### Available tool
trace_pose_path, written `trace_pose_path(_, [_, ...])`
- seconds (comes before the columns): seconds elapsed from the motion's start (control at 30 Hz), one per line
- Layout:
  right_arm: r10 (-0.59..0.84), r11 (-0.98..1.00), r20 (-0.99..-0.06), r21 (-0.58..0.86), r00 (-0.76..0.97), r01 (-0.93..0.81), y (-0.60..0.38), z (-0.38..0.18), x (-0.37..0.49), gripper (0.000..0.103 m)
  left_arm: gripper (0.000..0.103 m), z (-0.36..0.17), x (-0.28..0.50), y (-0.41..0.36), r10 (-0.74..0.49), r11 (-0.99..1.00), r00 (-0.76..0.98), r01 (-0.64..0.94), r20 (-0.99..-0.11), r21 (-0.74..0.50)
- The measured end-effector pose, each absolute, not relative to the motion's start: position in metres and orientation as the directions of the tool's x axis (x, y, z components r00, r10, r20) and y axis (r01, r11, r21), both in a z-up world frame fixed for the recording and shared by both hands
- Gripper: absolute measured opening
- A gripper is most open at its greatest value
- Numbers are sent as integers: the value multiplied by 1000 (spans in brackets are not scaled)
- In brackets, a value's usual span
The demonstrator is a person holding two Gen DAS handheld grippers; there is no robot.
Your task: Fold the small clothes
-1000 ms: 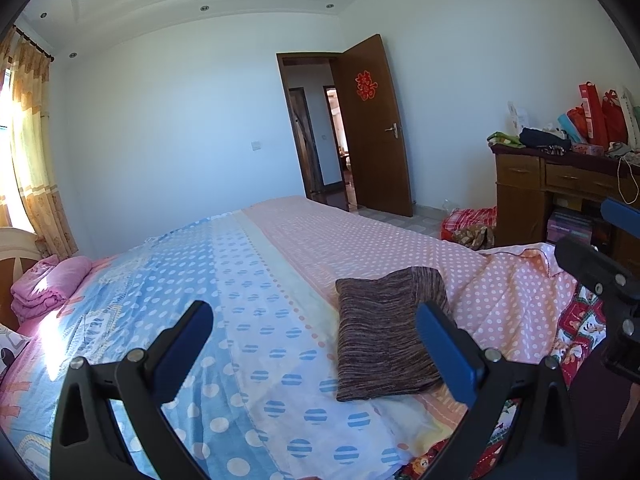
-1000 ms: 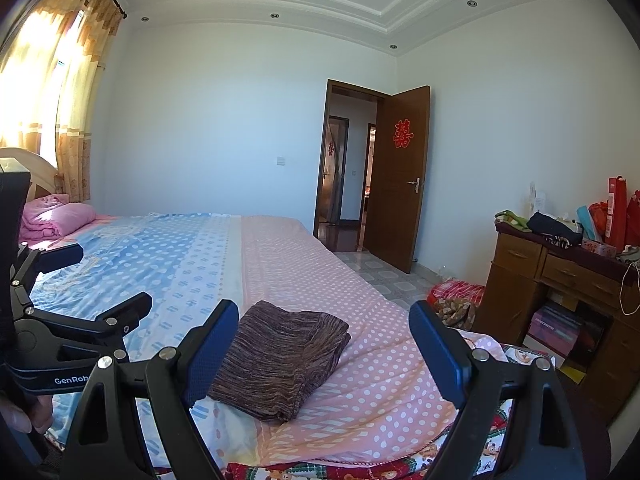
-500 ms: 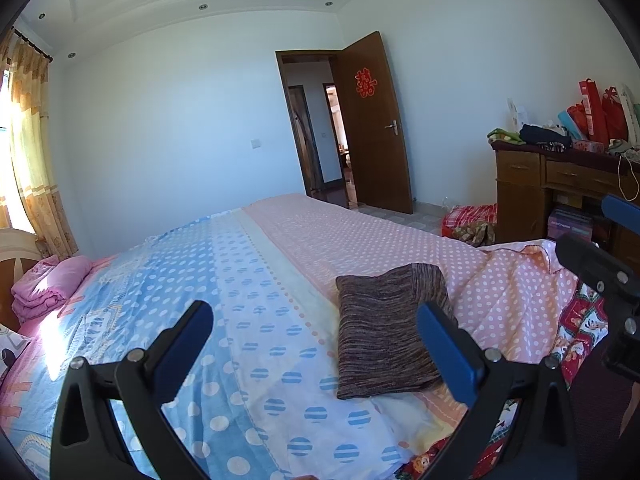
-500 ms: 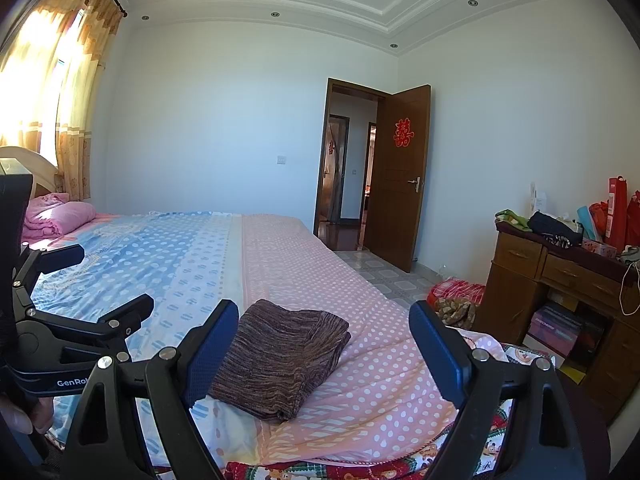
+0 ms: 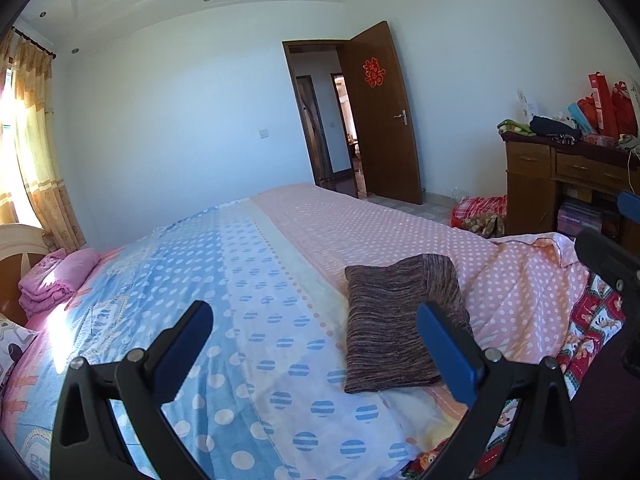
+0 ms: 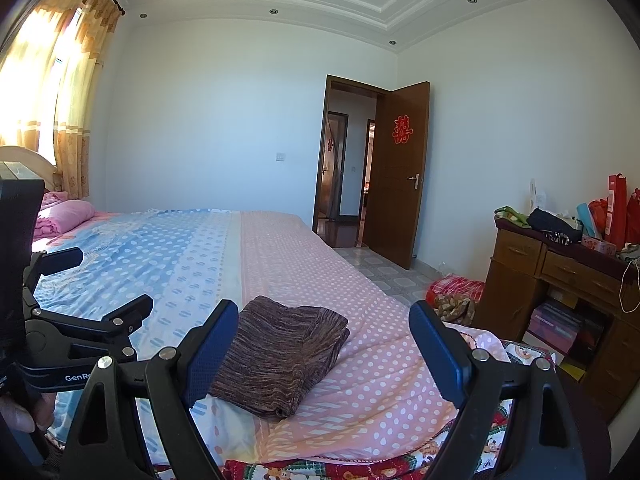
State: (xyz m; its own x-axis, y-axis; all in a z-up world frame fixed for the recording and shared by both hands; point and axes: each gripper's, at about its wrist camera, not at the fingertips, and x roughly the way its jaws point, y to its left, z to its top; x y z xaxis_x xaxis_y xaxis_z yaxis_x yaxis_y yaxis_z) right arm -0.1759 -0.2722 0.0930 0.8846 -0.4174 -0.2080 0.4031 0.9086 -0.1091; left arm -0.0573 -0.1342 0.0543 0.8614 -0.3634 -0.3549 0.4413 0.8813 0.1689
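Only right wrist view shows a thumb (image 6: 18,420). Folded brown garment (image 5: 394,322) lies on bed (image 5: 256,280) ahead of left gripper (image 5: 316,344) and right gripper (image 6: 324,344), both spread, empty.

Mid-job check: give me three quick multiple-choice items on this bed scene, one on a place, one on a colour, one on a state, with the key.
1. Where does the folded brown garment lie?
A. on the wooden dresser
B. on the bedspread near its closest edge
C. on the floor by the door

2. What colour is the bundle of bedding at the bed's head?
A. pink
B. green
C. black

3. How do the jaws of the right gripper stand?
A. shut on the garment
B. shut on nothing
C. open, holding nothing

Key: B, it rests on the dotted cover; A, the pile is plainly pink; C, both blue pads stand wide apart above the cloth.
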Motion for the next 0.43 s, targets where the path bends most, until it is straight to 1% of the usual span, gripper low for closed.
trace_pose_path(0.2, [-416, 909, -211, -109, 885, 401, -272, 92, -175, 88, 103, 54, -56, -129, -396, 873, 843, 468, -364, 135])
trace_pose_path(0.33, [-411, 912, -215, -107, 886, 397, -274, 91, -175, 88, 103, 54, -57, -130, -391, 873, 849, 465, -355, 150])
trace_pose_path(0.43, [-412, 911, -219, -100, 884, 400, -277, 90, -174, 88, 103, 54, -55, -131, -400, 868, 840, 476, -367, 143])
